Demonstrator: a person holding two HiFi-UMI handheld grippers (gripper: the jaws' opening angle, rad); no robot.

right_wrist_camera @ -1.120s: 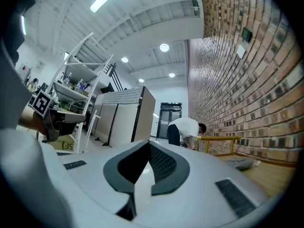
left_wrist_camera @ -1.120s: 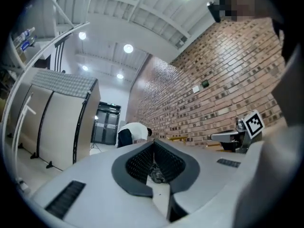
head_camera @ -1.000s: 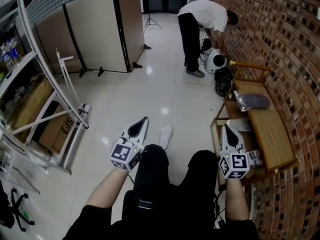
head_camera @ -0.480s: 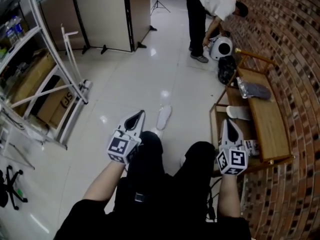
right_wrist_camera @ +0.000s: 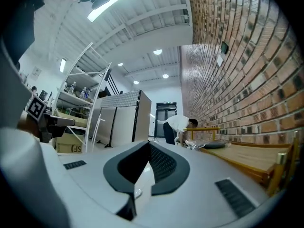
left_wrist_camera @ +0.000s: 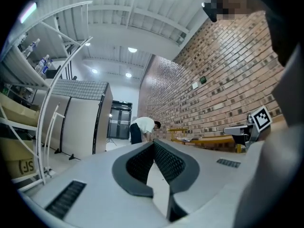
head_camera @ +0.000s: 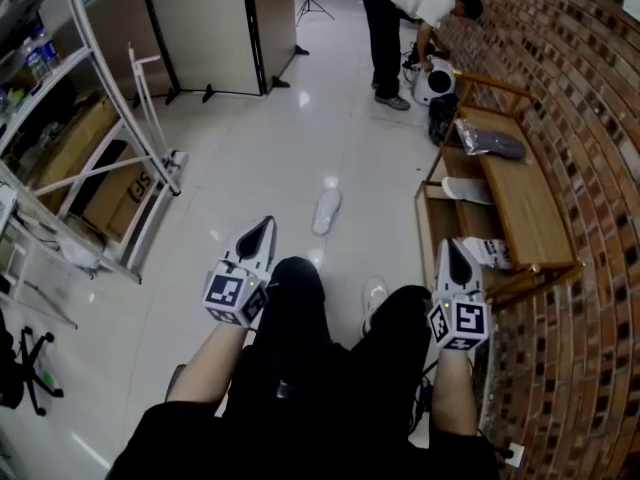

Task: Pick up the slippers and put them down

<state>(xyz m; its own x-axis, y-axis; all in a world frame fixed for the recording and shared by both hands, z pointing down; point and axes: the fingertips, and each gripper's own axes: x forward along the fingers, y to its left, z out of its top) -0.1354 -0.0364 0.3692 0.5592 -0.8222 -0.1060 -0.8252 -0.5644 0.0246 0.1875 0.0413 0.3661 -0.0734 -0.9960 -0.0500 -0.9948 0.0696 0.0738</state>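
Note:
One white slipper [head_camera: 327, 211] lies on the shiny floor ahead of me. A second white slipper [head_camera: 375, 296] shows between my knees, partly hidden by my legs. My left gripper [head_camera: 266, 222] is held level over my left thigh, short of the first slipper, with its jaws shut and nothing in them [left_wrist_camera: 153, 141]. My right gripper [head_camera: 450, 243] is over my right knee beside the wooden bench [head_camera: 530, 218], jaws also shut and empty [right_wrist_camera: 148, 142]. Neither gripper touches a slipper.
The bench along the brick wall carries a grey bundle [head_camera: 490, 140]; white items [head_camera: 466, 189] lie on its lower shelf. A person [head_camera: 405, 8] bends over at the far end. Metal racks with boxes [head_camera: 90, 168] stand at the left, partition panels [head_camera: 205, 28] behind.
The view has shifted forward along the floor. The second slipper has come into sight between my knees, and the first slipper now sits farther ahead of the grippers. Both grippers remain shut.

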